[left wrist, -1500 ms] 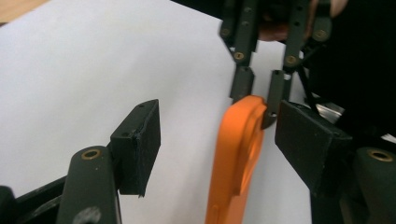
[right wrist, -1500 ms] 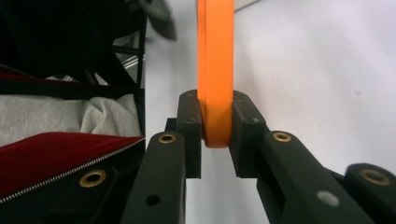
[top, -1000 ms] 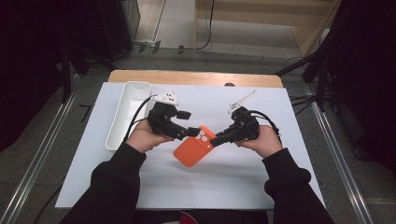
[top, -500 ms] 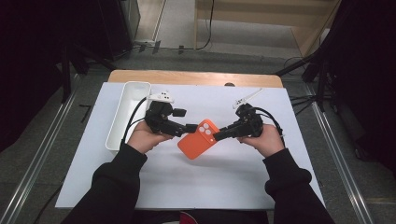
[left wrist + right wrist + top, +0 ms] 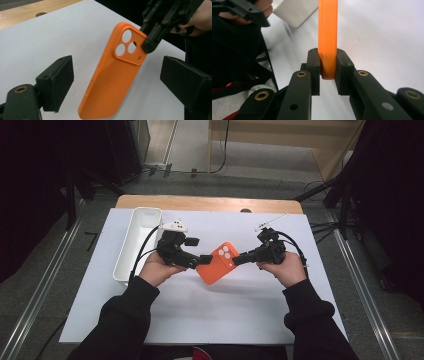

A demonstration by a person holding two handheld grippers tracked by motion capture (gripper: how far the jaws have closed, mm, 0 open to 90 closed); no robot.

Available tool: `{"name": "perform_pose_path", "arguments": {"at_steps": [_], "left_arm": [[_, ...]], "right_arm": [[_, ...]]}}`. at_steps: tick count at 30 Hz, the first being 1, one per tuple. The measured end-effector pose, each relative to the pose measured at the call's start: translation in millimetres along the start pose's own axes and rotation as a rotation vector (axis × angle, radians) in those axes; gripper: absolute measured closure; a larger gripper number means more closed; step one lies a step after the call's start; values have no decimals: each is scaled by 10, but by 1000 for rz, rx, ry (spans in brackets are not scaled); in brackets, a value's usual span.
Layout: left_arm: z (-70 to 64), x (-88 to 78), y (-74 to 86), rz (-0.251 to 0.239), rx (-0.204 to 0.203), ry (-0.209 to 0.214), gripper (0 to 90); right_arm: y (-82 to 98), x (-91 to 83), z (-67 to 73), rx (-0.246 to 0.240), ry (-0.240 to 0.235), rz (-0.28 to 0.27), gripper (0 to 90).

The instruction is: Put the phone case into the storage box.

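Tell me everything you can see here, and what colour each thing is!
phone case: one, orange, held above the sheet between the two grippers.
tray: one, white, long, on the sheet's left side.
sheet: one, white, covering the table.
table: one, light wood, its far edge showing beyond the sheet.
left gripper: one, black, jaws apart either side of the case, just been opening.
right gripper: one, black, clamped on the case's edge.
hands: two, in black sleeves.

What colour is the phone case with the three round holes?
Orange. The phone case shows best in the left gripper view.
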State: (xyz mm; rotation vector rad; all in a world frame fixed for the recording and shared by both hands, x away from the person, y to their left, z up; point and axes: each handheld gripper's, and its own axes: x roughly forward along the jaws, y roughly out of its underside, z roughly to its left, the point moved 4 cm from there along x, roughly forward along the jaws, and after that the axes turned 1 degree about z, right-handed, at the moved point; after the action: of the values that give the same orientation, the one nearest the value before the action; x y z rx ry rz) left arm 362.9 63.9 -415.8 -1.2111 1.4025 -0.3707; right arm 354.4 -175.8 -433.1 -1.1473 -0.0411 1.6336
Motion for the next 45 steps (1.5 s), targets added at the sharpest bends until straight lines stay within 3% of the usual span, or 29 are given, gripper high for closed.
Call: {"name": "perform_pose_path", "arguments": {"at_steps": [4,23,45], "left_arm": [[-17,7,2,-11,20,-19,121],[-115,126,32,8,114,-77,121],[-145,226,33,15,169,-140,85]], "right_arm": [[-10,-19,-7,0,27,-21,753],[-63,-16,-22,107,22,-41,753],[-194,34,51,193,3,5,753]]}}
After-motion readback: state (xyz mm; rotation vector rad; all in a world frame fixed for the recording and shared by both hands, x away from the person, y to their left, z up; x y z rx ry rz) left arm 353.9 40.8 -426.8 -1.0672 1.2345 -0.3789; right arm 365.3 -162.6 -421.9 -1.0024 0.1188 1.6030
